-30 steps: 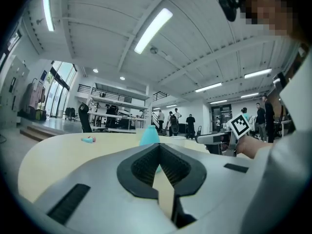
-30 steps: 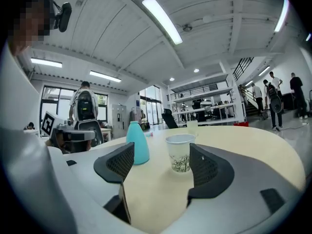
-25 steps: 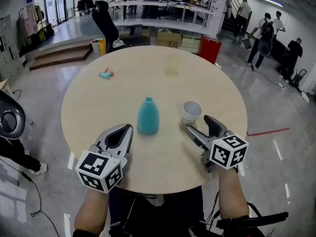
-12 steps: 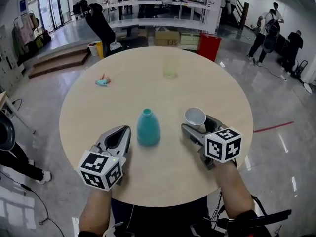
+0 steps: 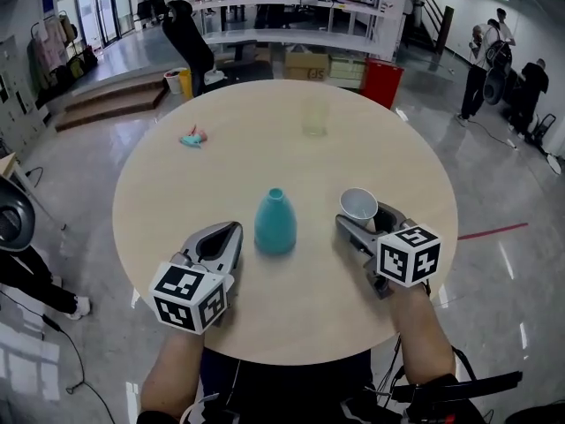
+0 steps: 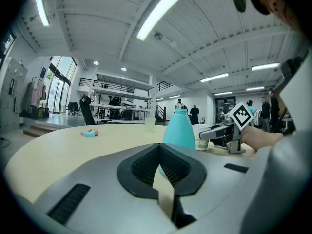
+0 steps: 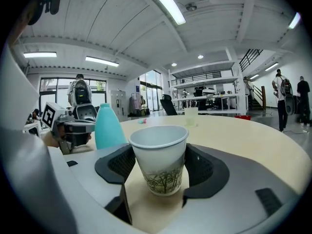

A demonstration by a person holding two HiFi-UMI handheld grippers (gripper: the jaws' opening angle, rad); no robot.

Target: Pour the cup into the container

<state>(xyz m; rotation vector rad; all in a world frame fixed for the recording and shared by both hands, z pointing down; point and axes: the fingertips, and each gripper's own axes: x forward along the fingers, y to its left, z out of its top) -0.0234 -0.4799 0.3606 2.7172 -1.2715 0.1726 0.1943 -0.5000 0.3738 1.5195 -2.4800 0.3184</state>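
A: Head view first. What changed?
B: The right gripper (image 5: 364, 218) had come up from the lower right. A second earlier it sat short of the cup (image 5: 358, 204); now its jaws stood either side of it, right of centre on the table (image 5: 194, 193). The left gripper (image 5: 232, 228) had barely shifted at lower left, and the bottle (image 5: 275, 223) at centre was untouched.
A: Meaning for the task?
B: The reach looked done and the grasp was just starting. No lift or pour yet.
A: Left gripper view?
B: The left gripper (image 6: 159, 147) had its jaws together at the tips, nothing in them. The bottle (image 6: 179, 128) was dead ahead, with the cup (image 6: 200, 142) and right gripper (image 6: 220, 130) to its right.
A: Right gripper view?
B: The cup (image 7: 161, 167) stood upright at centre, on the table, between the jaws of the right gripper (image 7: 160, 147). The jaws were wide but closing. I couldn't tell if the pads touched the wall yet, so not gripped, I'd say. The bottle (image 7: 108, 128) was at left.
A: Counts?
B: Two grippers, one cup, one bottle, one clear cup (image 5: 314, 117) at upper centre, one small toy (image 5: 191, 137) at upper left. The bottle was probably the container, though the clear cup could be.
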